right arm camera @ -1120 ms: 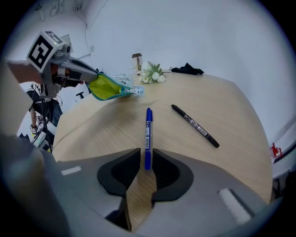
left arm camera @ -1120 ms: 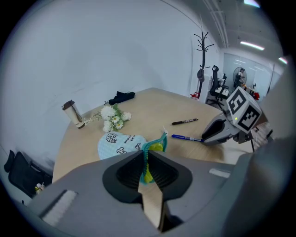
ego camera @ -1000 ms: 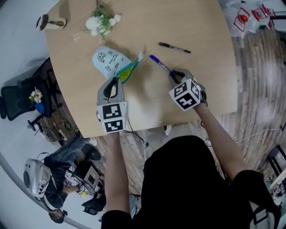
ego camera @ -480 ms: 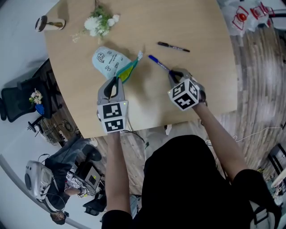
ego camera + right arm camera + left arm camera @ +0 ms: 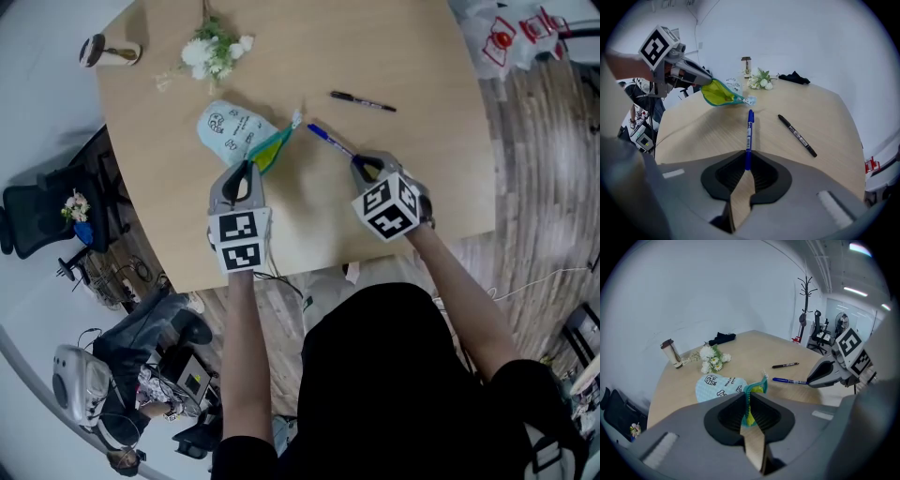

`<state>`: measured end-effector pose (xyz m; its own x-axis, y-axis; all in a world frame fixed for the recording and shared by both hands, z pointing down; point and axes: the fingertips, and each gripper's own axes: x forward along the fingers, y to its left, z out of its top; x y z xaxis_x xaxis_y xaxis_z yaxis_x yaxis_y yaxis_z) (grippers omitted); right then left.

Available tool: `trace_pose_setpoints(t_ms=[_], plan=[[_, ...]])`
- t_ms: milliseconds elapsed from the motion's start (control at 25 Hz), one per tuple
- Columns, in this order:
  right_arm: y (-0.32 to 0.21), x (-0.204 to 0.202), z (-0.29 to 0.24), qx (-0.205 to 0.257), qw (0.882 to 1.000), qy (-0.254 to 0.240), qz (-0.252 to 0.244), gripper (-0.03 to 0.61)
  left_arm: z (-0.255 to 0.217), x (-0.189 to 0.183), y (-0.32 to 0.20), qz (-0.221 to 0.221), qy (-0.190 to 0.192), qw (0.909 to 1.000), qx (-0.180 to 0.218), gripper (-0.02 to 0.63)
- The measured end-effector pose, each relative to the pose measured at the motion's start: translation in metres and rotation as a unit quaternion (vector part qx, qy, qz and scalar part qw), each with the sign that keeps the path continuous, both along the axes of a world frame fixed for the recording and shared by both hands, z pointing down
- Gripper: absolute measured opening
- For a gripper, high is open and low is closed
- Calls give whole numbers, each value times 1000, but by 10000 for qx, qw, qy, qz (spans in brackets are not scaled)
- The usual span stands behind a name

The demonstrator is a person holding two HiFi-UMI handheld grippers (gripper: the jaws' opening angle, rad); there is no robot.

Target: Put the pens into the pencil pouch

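A light blue pencil pouch (image 5: 232, 127) with cartoon prints lies on the wooden table (image 5: 412, 56). Its mouth is held up, showing yellow lining. My left gripper (image 5: 253, 165) is shut on the teal zip edge of the pouch (image 5: 719, 385). My right gripper (image 5: 367, 167) has just been closing, with the blue pen (image 5: 330, 142) between its jaws, and now grips the pen's near end. From the right gripper (image 5: 746, 161), the blue pen (image 5: 749, 131) points at the pouch's mouth (image 5: 719, 95). A black pen (image 5: 362, 100) lies farther back on the table.
White flowers (image 5: 214, 49) and a small hourglass (image 5: 108, 52) lie at the table's far left. A black cloth (image 5: 723, 338) sits at the far edge. Office chairs (image 5: 37, 211) and a seated person (image 5: 141, 347) are left of the table.
The right gripper's jaws have closed on the blue pen. The pen has shifted slightly left, its tip nearer the pouch's zip pull. The left gripper and pouch have stayed put.
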<state>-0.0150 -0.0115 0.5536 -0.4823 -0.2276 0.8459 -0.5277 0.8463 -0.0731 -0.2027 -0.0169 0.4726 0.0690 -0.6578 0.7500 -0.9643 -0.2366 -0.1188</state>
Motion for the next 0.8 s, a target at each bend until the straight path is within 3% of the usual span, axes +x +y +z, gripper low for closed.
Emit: trace_pose_setpoints(t_ms=[800], plan=[[13, -28, -72, 133, 9970, -514, -556, 44, -11, -4, -7, -120, 203, 9997, 25, 32]])
